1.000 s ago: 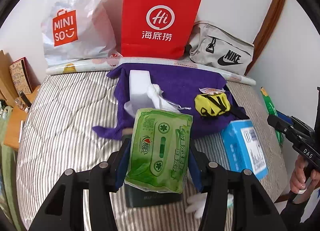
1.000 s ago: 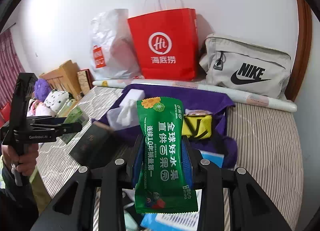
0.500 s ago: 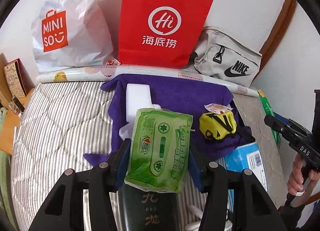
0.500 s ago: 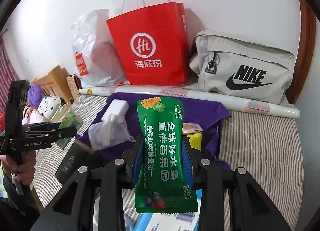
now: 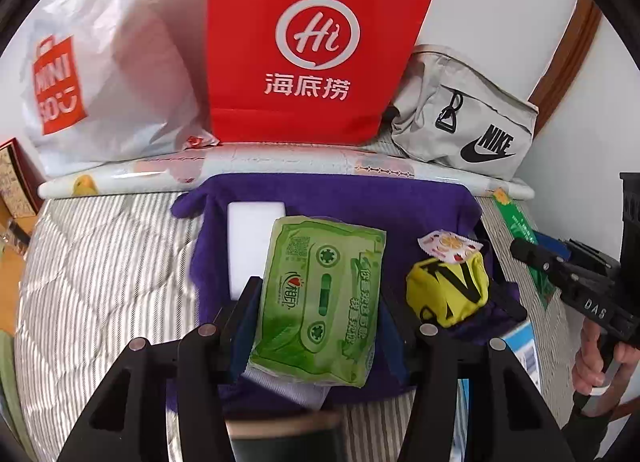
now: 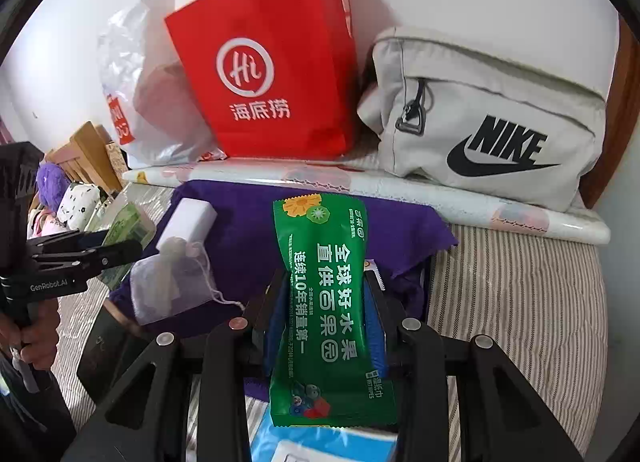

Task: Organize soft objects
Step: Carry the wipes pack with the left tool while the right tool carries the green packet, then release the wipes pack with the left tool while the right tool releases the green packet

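Both tools are now sitting closer to the bags at the wall than a second ago, and the purple cloth is lying directly beneath them.

Item 1: light green tissue pack (image 5: 320,298), printed with a cassette design. The left tool (image 5: 316,302) is clamping it by its two long sides and holding it over the purple cloth (image 5: 340,198), partly covering a white block (image 5: 248,238) lying on that cloth.

Item 2: dark green wet-wipe packet (image 6: 328,302), long and narrow. The right tool (image 6: 326,314) is clamping it across its middle and holding it upright above the near edge of the purple cloth, with its lower end hanging over a blue box (image 6: 320,442).

Item 3: yellow pouch (image 5: 448,286) with black markings, resting on the right part of the cloth, with a small sweet wrapper (image 5: 448,246) lying at its top edge.

Item 4: white drawstring mesh bag (image 6: 168,286), lying on the left part of the cloth just in front of the white block.

Surroundings: striped bed cover (image 5: 100,262) carrying the cloth; a printed roll (image 5: 280,162) lying along the far edge of the cloth; behind it, leaning at the wall, a white plastic shopping bag (image 5: 112,74), a red paper bag (image 5: 312,46) and a grey waist bag (image 5: 464,118).
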The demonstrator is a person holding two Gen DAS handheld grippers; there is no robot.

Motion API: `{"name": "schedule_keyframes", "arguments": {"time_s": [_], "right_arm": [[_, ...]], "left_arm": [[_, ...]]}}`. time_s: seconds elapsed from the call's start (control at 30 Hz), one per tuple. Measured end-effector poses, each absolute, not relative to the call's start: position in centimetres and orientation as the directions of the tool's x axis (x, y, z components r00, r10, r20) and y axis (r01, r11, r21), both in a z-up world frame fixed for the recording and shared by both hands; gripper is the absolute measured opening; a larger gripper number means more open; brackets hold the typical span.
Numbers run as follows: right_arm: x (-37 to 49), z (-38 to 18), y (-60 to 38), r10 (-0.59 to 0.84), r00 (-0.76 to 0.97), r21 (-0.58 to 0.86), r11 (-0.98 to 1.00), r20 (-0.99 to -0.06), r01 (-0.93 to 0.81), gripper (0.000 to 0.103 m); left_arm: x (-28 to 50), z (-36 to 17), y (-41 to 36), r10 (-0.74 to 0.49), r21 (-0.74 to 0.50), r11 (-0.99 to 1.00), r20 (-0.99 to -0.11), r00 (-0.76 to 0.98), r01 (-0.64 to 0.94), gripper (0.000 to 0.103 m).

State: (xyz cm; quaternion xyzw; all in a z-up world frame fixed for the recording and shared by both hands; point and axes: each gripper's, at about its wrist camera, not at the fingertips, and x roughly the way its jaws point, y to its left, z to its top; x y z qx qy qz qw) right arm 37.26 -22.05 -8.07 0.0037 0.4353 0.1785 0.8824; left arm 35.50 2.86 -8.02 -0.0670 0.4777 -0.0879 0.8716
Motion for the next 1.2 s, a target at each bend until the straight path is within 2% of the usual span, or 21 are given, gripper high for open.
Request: {"name": "schedule_keyframes", "arguments": {"time_s": [0.53, 0.7, 0.77, 0.87, 0.93, 0.97, 1.2], "right_arm": [[41.1, -12.7, -20.5, 0.307, 0.442, 0.163, 0.929, -0.843, -0.333, 0.037], [41.3, -13.7, -20.4, 0.299, 0.418, 0.161, 0.929, -0.858, -0.334, 0.037], [41.5, -13.9, -20.3, 0.301, 0.413, 0.164, 0.928, -0.860, -0.334, 0.039], [41.4, -13.8, -20.2, 0.314, 0.409, 0.176, 0.924, -0.857, -0.341, 0.044], [41.4, -13.5, -20.2, 0.325, 0.408, 0.183, 0.919, -0.853, -0.350, 0.061], [41.3, -13.4, -20.3, 0.332, 0.413, 0.185, 0.916, -0.848, -0.357, 0.063], [40.7, -12.1, -20.9, 0.354, 0.443, 0.204, 0.914, -0.824, -0.350, 0.065]], "left_arm": [[40.2, -11.7, 1.8, -0.148, -0.131, 0.989, -0.887, 0.437, 0.070, 0.052], [40.9, -12.3, 1.7, -0.164, -0.143, 0.986, -0.894, 0.416, 0.080, 0.054], [41.1, -12.6, 1.6, -0.163, -0.142, 0.987, -0.901, 0.402, 0.081, 0.055], [41.1, -12.6, 1.6, -0.169, -0.151, 0.986, -0.895, 0.413, 0.075, 0.067], [41.0, -12.4, 1.6, -0.172, -0.158, 0.985, -0.887, 0.428, 0.069, 0.073], [40.9, -12.2, 1.6, -0.176, -0.160, 0.984, -0.885, 0.432, 0.073, 0.073], [40.0, -10.6, 2.1, -0.151, -0.133, 0.989, -0.870, 0.469, 0.072, 0.073]]}}
